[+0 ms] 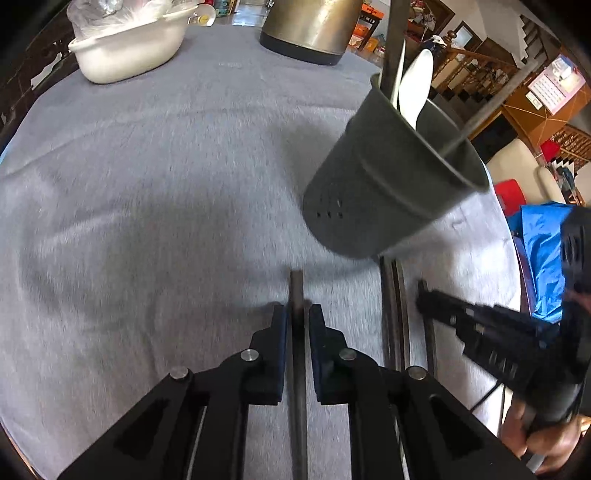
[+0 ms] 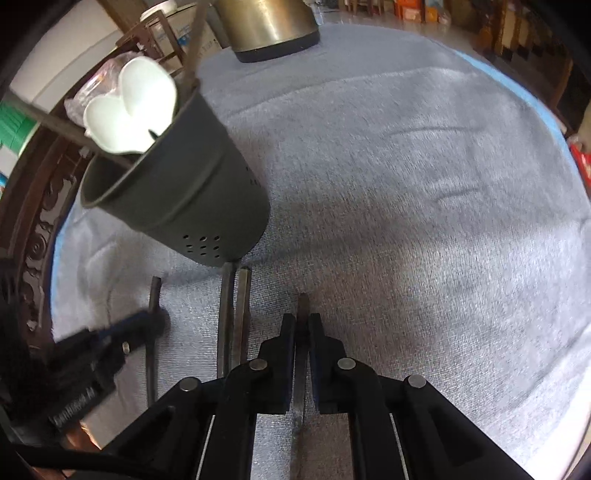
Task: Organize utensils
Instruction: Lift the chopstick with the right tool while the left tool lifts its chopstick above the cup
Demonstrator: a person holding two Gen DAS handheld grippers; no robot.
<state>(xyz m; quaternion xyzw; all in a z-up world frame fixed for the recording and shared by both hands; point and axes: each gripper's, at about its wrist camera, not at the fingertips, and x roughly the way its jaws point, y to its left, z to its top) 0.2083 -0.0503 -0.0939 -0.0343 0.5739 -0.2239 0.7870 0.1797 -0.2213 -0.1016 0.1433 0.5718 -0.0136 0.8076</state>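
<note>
The left gripper (image 1: 297,314) was clamped on a dark chopstick (image 1: 297,354), its jaws nearly together with the stick running lengthwise between the pads and its tip protruding just past them. The right gripper (image 2: 302,323) was likewise closed on a second dark chopstick (image 2: 301,376), held the same way. Both grippers pointed steeply down toward a table covered in grey cloth (image 1: 147,184).

In the left wrist view, the right gripper (image 1: 428,295) was visible at the right edge, carried by a person's hand (image 1: 543,439). In the right wrist view, the left gripper (image 2: 147,321) appeared at lower left, blurred.

A dark green perforated utensil holder (image 2: 177,206) stood on the cloth just beyond the grippers. It contained white spoons (image 2: 129,107) and several dark sticks leaning out over its rim. Two further chopsticks (image 2: 232,321) lay side by side on the cloth between the two grippers, their far ends touching or nearly touching the base of the holder.

At the far side of the table stood a brass-coloured metal vessel (image 1: 314,26) with a dark base and a white basin (image 1: 125,48) holding clear plastic.
</note>
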